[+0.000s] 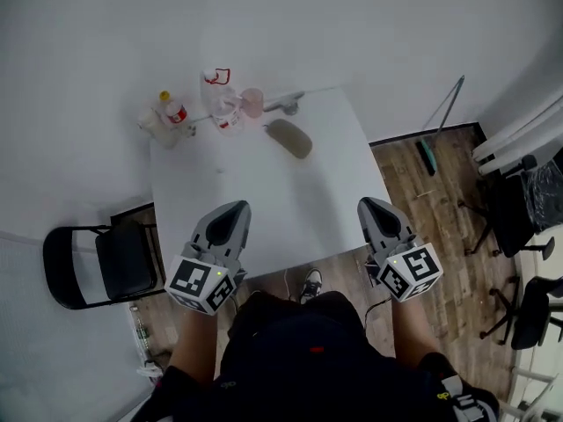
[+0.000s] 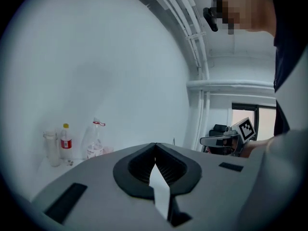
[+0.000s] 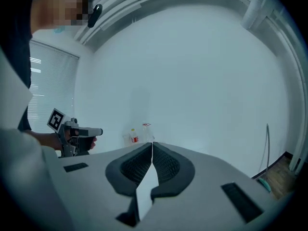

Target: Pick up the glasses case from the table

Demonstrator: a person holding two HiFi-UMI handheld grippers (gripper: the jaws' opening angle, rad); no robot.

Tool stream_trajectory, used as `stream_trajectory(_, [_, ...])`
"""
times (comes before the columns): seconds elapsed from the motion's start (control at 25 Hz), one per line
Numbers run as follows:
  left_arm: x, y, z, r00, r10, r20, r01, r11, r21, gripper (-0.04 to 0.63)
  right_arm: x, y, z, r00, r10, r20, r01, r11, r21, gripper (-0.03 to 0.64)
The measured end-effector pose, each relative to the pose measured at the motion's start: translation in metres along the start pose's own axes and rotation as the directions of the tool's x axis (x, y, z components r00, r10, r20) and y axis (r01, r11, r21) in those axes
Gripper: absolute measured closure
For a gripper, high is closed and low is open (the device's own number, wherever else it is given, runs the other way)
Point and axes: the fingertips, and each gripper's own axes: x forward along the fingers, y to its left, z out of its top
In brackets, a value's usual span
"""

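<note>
The glasses case [image 1: 288, 137], a grey-brown oval, lies on the far half of the white table [image 1: 264, 200]. It shows only in the head view. My left gripper [image 1: 234, 209] hovers over the table's near left part, well short of the case, with its jaws shut on nothing [image 2: 155, 144]. My right gripper [image 1: 366, 204] is at the table's near right edge, also shut and empty [image 3: 152, 143]. Each gripper view catches the other gripper off to the side: the right gripper [image 2: 226, 139] and the left gripper [image 3: 77, 134].
At the table's far edge stand a red-labelled bottle [image 1: 173, 111], a clear plastic bottle [image 1: 217, 86] and a pink cup [image 1: 252, 102]. A black folding chair [image 1: 97, 266] stands to the left. Office chairs [image 1: 519, 209] and a mop [image 1: 431, 152] are on the right.
</note>
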Motion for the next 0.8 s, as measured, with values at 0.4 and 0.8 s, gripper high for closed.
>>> stream_trajectory(0.4, [-0.003,0.018,-0.025,0.988,0.146,-0.040,-0.148,0.988,-0.035,0.575,0.087,-0.025,-0.019,0.990,0.096,-0.104,-0.101,0.994,-0.045,0.456])
stream_trajectory(0.8, [-0.007,0.050,-0.028,0.982,0.178,-0.055,-0.179,0.984,-0.014,0.575,0.214,-0.043,-0.087,0.936,0.074,-0.344,-0.146,0.971,-0.189,0.298])
